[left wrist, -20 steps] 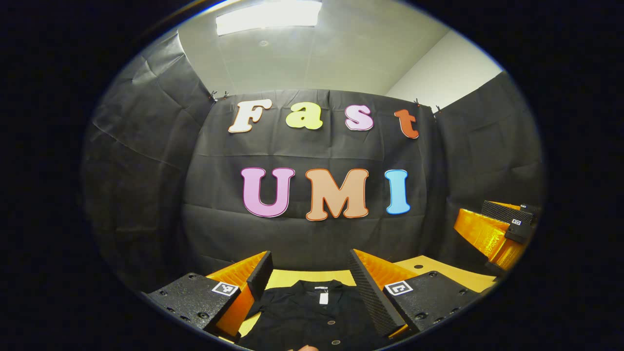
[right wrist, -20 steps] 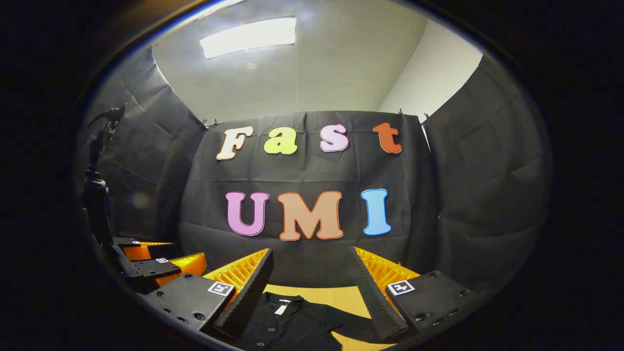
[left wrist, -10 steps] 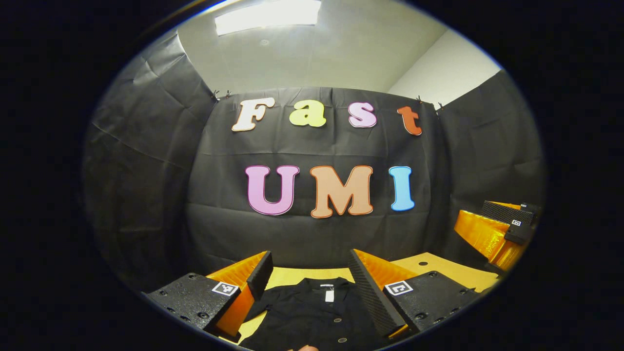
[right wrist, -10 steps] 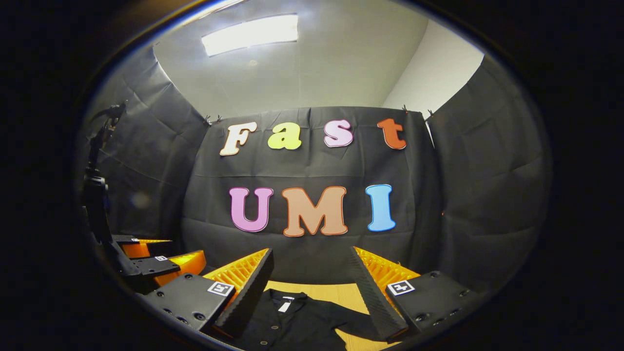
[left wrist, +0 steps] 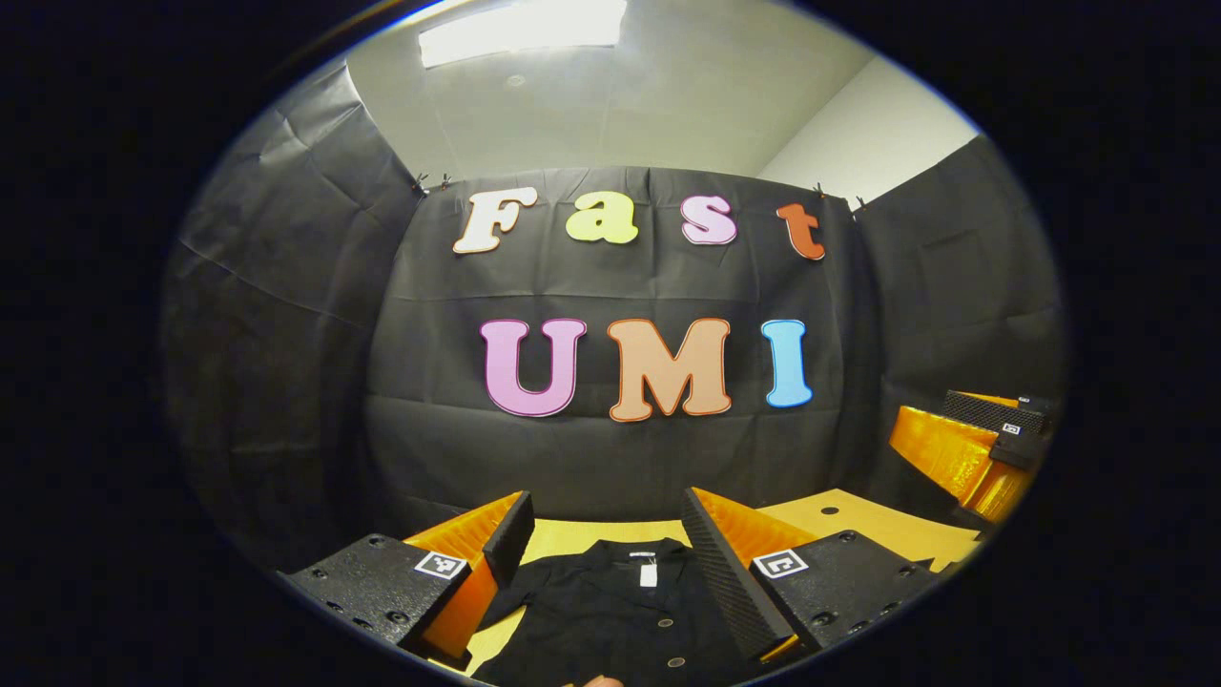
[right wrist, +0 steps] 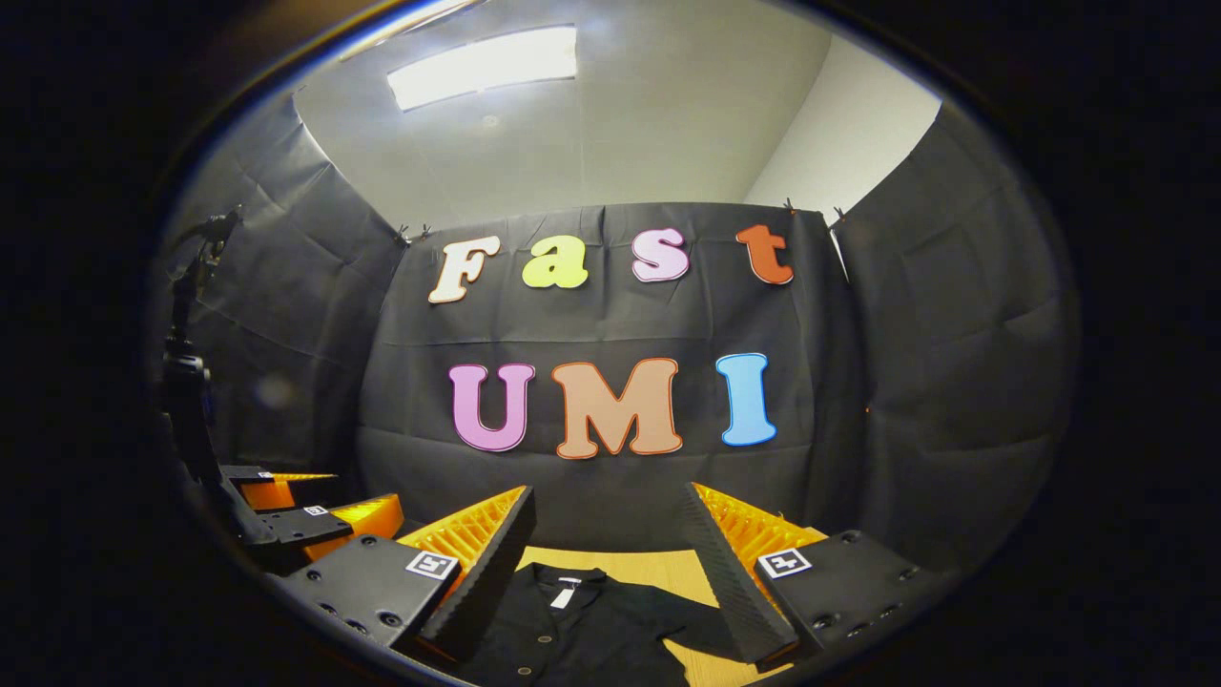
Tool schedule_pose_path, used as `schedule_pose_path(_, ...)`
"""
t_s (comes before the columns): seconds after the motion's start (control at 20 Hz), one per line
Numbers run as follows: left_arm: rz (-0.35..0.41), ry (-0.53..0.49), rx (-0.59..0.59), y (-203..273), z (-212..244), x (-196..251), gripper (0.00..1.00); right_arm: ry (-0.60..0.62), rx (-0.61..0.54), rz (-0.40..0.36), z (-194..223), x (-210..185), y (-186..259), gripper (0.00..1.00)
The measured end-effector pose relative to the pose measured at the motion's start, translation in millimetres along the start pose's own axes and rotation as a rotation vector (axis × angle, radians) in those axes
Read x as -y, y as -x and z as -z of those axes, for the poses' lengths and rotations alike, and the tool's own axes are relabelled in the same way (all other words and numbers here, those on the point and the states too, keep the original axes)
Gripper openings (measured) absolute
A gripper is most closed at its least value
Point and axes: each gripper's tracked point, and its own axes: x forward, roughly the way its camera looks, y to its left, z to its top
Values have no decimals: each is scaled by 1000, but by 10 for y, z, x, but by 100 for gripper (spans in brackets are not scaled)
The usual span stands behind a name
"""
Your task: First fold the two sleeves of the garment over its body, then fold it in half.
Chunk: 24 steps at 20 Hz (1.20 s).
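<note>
A black button-up shirt lies flat on the yellow wooden table, collar and white neck label toward the far wall. My left gripper hovers open above its chest with nothing between the fingers. In the right gripper view the shirt lies low in the middle, and one short sleeve is spread out to the right on the table. My right gripper is open over that side and holds nothing. The shirt's lower half is hidden below both views.
The right gripper's orange finger shows at the far right of the left gripper view. A finger of the left gripper shows at the lower left of the right gripper view, with a black stand behind it. Black cloth walls close in the table.
Both views have dipped slightly, so a little more of the shirt shows between the fingers. Both grippers stay open and the shirt has not moved.
</note>
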Motion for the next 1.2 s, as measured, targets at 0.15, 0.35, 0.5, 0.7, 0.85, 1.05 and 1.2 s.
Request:
schedule_pose_path(0.15, 4, 2, -2, -4, 20, -4, 92, 10, -5, -5, 22, -12, -18, 98)
schedule_pose_path(0.35, 10, 9, -9, -14, 46, 5, 92, 26, -17, -12, 62, -35, -19, 98)
schedule_pose_path(0.5, 21, 9, -11, -23, 56, 39, 93, 27, -21, -17, 57, -45, -44, 98)
schedule_pose_path(0.7, 26, 3, 1, -48, 14, 74, 92, 27, -25, -16, 64, -8, -57, 98)
schedule_pose_path(0.85, 31, 6, -1, -65, 25, 106, 92, 33, -33, -12, 86, 51, -90, 98)
schedule_pose_path(1.05, 33, 13, -16, -100, 58, 163, 92, 50, -49, 13, 122, 231, -150, 98)
schedule_pose_path(1.2, 25, 13, -17, -123, 27, 185, 92, 61, -67, 49, 146, 478, -221, 98)
